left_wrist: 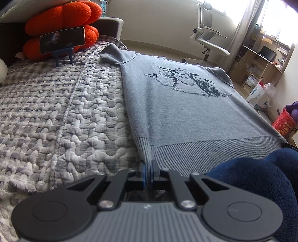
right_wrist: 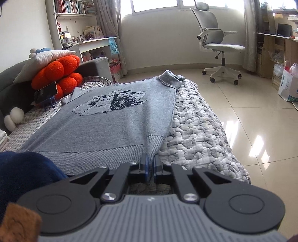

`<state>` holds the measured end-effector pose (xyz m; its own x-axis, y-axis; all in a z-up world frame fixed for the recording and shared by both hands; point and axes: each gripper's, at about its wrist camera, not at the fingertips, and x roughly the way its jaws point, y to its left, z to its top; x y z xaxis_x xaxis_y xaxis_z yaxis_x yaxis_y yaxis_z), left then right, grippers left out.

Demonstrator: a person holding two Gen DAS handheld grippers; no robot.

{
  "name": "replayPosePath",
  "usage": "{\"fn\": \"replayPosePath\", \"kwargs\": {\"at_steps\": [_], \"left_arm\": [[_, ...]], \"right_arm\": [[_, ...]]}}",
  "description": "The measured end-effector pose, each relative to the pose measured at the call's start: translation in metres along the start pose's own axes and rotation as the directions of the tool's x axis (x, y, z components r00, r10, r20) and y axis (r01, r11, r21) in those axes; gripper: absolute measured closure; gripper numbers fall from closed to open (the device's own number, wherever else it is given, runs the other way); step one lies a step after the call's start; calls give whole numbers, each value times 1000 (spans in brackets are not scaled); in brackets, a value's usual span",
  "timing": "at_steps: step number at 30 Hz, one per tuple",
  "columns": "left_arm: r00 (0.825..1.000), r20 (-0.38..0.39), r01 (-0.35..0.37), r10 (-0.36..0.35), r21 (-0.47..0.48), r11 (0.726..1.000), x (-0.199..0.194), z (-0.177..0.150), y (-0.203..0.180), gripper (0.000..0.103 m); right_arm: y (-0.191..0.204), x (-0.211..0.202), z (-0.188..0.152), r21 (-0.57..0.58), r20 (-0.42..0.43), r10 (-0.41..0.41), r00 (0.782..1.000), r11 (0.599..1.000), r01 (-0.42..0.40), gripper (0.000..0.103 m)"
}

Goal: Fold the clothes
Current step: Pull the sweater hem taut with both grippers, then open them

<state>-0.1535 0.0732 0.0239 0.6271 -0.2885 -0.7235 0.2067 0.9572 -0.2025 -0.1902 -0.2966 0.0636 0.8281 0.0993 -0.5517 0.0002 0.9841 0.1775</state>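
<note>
Nearest, the left tool (left_wrist: 148,168) is clamped tight on the ribbed hem of the grey sweater (left_wrist: 186,104) at its left corner, a pinch of knit standing up between the blue pads. The right tool (right_wrist: 150,167) grips the opposite hem corner the same way, jaws closed down on a fold of ribbing. A dark blue sleeve (left_wrist: 260,178) crowds in between the two.

From those corners the sweater runs away flat over the quilted bed cover (left_wrist: 65,115), its dark cat motif (right_wrist: 111,102) face up and the collar at the far end. The garment's right side lies just beside the bed's edge — past it the quilt drops to bare tiled floor (right_wrist: 251,121), wide and open. On the left there is a broad stretch of free quilt beside the sweater.

Further off, an orange cushion (left_wrist: 61,20) leans at the head of the bed, with a phone (left_wrist: 62,40) on a small blue stand in front of it. A white office chair (right_wrist: 218,41) stands well apart on the floor.

Only the right view shows the bookshelf (right_wrist: 72,7) and window wall; only the left shows a red box (left_wrist: 283,124) low by the wooden desk (left_wrist: 260,61).
</note>
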Motion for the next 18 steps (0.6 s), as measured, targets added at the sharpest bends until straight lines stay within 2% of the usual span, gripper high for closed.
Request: {"fn": "replayPosePath", "kwargs": {"at_steps": [3,7,10,18], "left_arm": [[1000,-9,-15,15,10,1000,5,-4,-2,99],[1000,-5,-23,23,35,999,11,-6,-3,98],[1000,1,-10,10,42,999,7,-3,-2,95],[1000,24,-16,16,5,1000,-6,8,13,92]], "right_arm": [[-2,3,-3,-4,-9,-19,1000,1000,19,97],[-3,21,-11,-20,-67,-57,996,998,56,96],[-5,30,-17,10,-108,-31,994,999,32,91],[-16,17,-8,28,-94,-14,995,999,17,89]]}}
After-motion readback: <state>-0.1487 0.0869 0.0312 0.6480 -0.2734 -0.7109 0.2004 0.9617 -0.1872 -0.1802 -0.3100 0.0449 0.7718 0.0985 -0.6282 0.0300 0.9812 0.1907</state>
